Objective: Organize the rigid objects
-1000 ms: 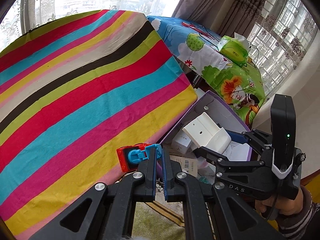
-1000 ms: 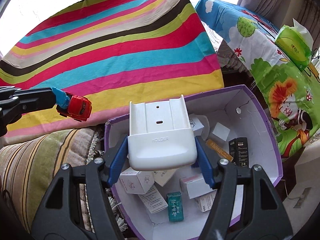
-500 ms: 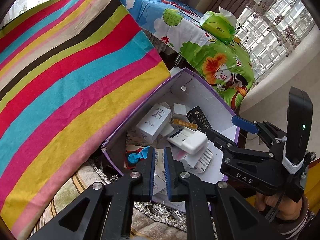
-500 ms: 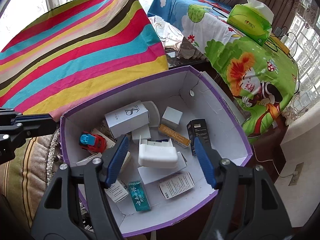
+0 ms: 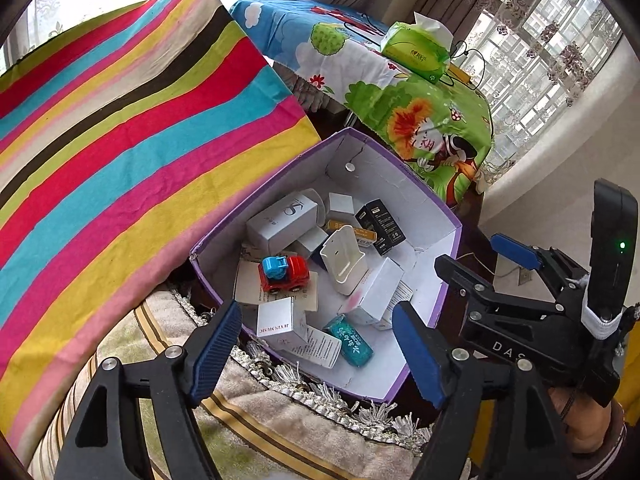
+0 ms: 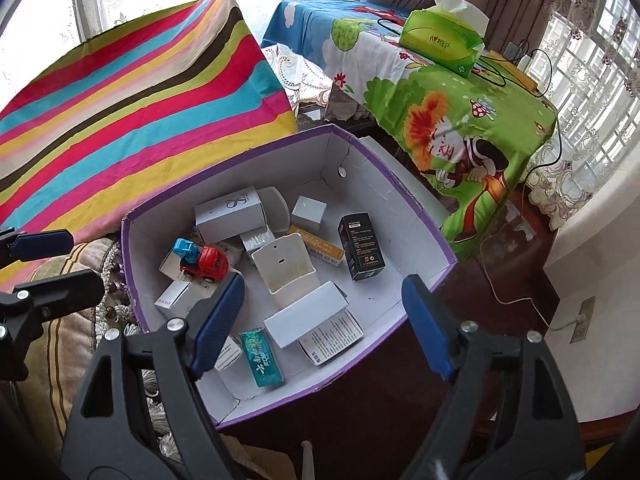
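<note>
A purple-rimmed cardboard box with white inner walls (image 5: 416, 200) is seen in the middle of both views, with a cloth striped in pink, yellow, turquoise and brown (image 5: 120, 152) at the upper left. The left gripper (image 5: 316, 350) is held at the lower edge of the left wrist view, its blue-padded jaws opening with nothing between them. The right gripper (image 6: 322, 322) is seen at the bottom of the right wrist view, jaws likewise opening and empty; the box contents are only seen behind the gap.

Inside the box, a small red toy car with a blue cab (image 5: 283, 273) lies left of centre on paper leaflets. A white plastic wall holder (image 6: 285, 267) lies near the middle, beside small white cartons. A teal packet (image 6: 261, 357) lies toward the near wall, and a black carton (image 6: 361, 246) toward the right. A green tissue pack (image 6: 442, 38) rests on the cartoon-printed cloth (image 6: 460, 120) at the upper right.
</note>
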Motion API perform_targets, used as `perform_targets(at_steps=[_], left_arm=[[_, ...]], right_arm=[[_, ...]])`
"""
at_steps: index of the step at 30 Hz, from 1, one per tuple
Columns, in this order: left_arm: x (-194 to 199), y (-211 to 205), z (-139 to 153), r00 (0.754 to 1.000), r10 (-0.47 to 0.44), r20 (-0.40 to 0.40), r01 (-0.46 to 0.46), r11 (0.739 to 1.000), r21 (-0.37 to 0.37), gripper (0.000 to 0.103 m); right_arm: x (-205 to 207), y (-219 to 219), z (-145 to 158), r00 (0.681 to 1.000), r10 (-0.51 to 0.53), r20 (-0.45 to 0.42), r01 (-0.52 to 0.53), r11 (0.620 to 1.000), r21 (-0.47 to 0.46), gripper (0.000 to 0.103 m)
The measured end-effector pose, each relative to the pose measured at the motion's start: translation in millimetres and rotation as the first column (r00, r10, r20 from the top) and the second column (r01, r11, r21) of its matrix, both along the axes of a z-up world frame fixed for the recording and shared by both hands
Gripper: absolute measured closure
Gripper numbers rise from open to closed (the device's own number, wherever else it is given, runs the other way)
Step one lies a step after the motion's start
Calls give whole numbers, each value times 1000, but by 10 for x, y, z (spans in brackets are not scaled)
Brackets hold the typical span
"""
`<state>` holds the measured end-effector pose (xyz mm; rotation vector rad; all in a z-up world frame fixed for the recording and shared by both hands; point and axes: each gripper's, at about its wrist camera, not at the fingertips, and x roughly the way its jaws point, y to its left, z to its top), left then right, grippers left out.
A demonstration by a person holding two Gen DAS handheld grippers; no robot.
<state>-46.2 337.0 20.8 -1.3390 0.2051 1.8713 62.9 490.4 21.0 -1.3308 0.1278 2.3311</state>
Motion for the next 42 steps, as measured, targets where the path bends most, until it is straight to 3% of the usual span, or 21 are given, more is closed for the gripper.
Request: perform_targets(at_steps=[6,9,12,16,32,42], left_arm=[[228,-25,32,998,44,-35,-45,998,-31,18],[309,-69,40,998,60,-23,-60,998,-4,13],[331,-86,15,997,73,-6,-73,997,21,0],[363,-53,-2,994,92,-56,-93,995,-29,0],[318,-56,-198,996,84,29,-82,995,-60,0],[312,-68,-164,995,97,10,-97,994,-42,0]], right_arm=[[302,14,31,998,-60,-18,59,998,-32,20],[373,27,36,996,-77,-34,76,996,-52,20],[402,34,23,995,-87,-52,84,995,-59,20],[405,33,-13,995,-84,-52,80,994,-72,20],[399,47,-39,995,-86,-48,82,994,-75,20],[396,58,-42,995,-85,-44,82,994,-72,20]])
